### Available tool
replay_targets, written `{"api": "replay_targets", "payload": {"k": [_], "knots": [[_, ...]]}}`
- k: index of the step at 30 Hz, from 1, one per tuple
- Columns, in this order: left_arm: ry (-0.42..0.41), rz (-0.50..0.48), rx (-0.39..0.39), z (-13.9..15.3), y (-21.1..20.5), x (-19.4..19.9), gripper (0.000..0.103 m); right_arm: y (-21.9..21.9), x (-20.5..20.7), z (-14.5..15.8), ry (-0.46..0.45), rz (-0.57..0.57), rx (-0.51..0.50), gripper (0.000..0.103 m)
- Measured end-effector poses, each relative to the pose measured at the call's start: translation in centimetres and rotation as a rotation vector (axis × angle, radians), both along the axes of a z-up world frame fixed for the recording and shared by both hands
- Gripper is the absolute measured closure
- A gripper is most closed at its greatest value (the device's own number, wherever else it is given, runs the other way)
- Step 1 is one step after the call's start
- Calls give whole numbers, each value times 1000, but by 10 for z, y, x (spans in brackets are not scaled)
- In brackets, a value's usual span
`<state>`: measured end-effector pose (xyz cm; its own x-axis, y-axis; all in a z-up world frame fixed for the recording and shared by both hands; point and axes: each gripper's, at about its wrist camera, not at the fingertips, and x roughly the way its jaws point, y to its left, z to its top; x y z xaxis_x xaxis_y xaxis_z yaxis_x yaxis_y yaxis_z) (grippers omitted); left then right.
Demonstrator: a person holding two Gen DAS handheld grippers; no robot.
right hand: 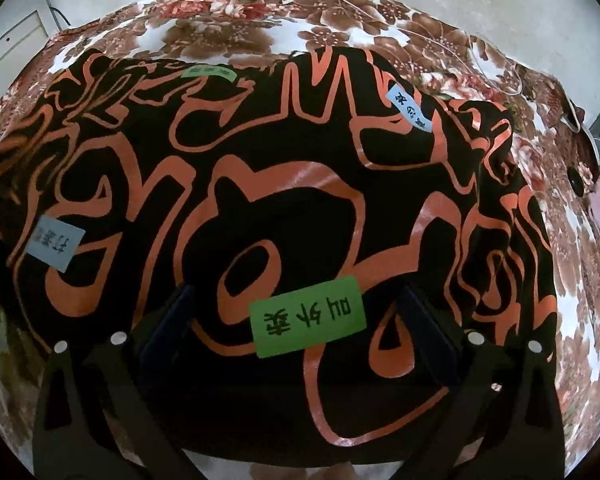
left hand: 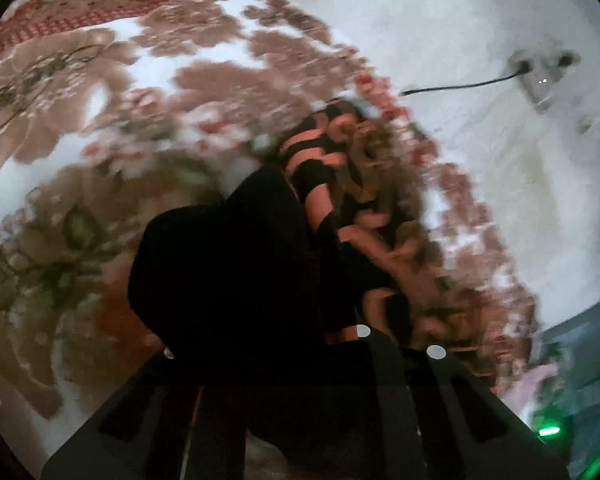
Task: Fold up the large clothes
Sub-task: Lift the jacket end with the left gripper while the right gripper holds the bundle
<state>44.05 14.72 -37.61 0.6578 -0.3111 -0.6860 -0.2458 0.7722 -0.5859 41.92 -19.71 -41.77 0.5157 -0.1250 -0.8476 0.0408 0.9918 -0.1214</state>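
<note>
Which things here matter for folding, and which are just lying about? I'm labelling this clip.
For the job:
black and orange garment
left gripper, shut on the garment
right gripper, open over the garment
floral blanket beneath the garment

Lying about:
black cable
wall socket

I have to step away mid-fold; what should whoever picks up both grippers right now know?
Left gripper: shut on a bunched part of the black and orange garment, lifted over the floral blanket; that view is blurred.
Right gripper: open, fingers either side of the green label, over the garment.
Done: garment lies mostly spread on the blanket.
Left: finish the fold.
</note>
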Motion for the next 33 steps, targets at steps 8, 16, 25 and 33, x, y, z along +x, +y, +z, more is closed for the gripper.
{"api": "replay_targets", "payload": {"k": [8,16,25,33], "knots": [[-174,-212,163,83,-88,12,92,-3,-6,-8,-47,-9,0,5],[-291,-391,333,135,-175,9,93,-17,-4,-2,-17,15,85,5],[-461,-693,437,178,-331,-11,93,-100,-53,35,-44,-99,173,5],[-343,-1022,779,62,-440,-54,93,-238,-120,27,-23,-315,70,5]]}}
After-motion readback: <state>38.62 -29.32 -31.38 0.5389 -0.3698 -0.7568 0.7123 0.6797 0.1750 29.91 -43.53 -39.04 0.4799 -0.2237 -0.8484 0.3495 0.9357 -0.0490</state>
